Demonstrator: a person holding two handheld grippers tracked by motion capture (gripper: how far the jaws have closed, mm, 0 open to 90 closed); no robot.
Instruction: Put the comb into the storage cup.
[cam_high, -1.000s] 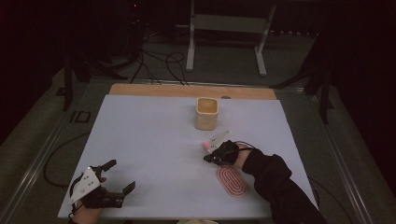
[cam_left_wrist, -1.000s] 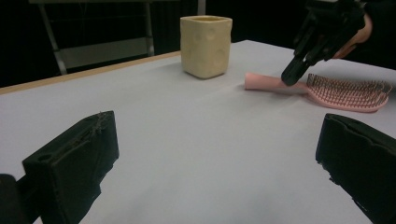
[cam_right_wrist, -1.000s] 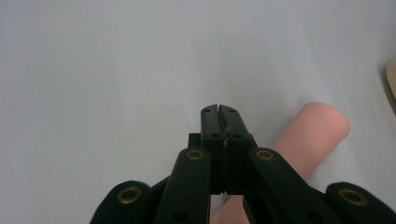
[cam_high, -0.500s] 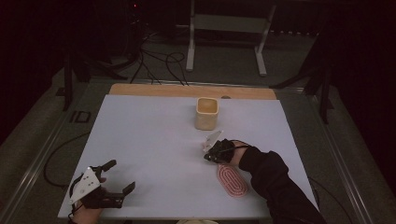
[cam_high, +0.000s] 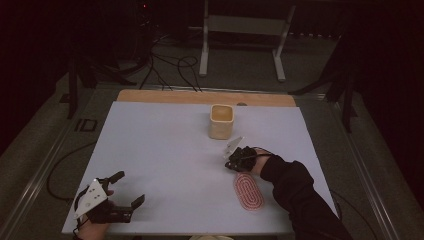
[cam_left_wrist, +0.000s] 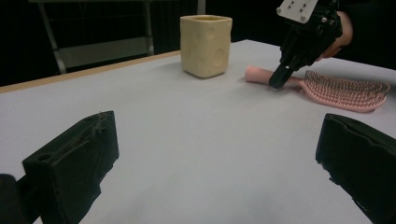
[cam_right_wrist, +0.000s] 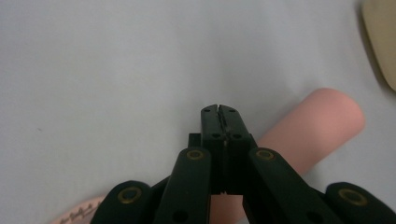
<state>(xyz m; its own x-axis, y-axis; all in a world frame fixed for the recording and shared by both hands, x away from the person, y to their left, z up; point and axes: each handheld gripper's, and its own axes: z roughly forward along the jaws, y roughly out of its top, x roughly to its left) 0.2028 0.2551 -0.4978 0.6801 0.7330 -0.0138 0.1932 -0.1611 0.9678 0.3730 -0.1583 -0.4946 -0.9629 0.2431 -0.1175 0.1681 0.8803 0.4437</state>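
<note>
My right claw (cam_right_wrist: 218, 109) is down over the handle of the pink hairbrush (cam_left_wrist: 343, 88), jaws pressed flat together with nothing between them, the tips poised right above the rounded handle end; from the left claw's camera the tip looks to be touching the handle, though I cannot tell for certain. The hairbrush lies flat on the white desk (cam_high: 165, 145), bristles up, its oval head (cam_high: 248, 191) toward my side and the handle pointing out toward the cream cup (cam_high: 221, 121), which stands upright near the far middle of the desk, just beyond my right claw (cam_high: 235, 160). The cup has round dimples pressed into its walls, plain in the left claw view (cam_left_wrist: 205, 44). I see no brand, label or lettering on the cup or the hairbrush; some tiny marks sit on the brush's edge at the bottom of my right claw view, too small to read. My left claw (cam_high: 127, 190) rests at the near left corner of the desk, jaws standing wide apart and empty, well away from the brush and the cup.
</note>
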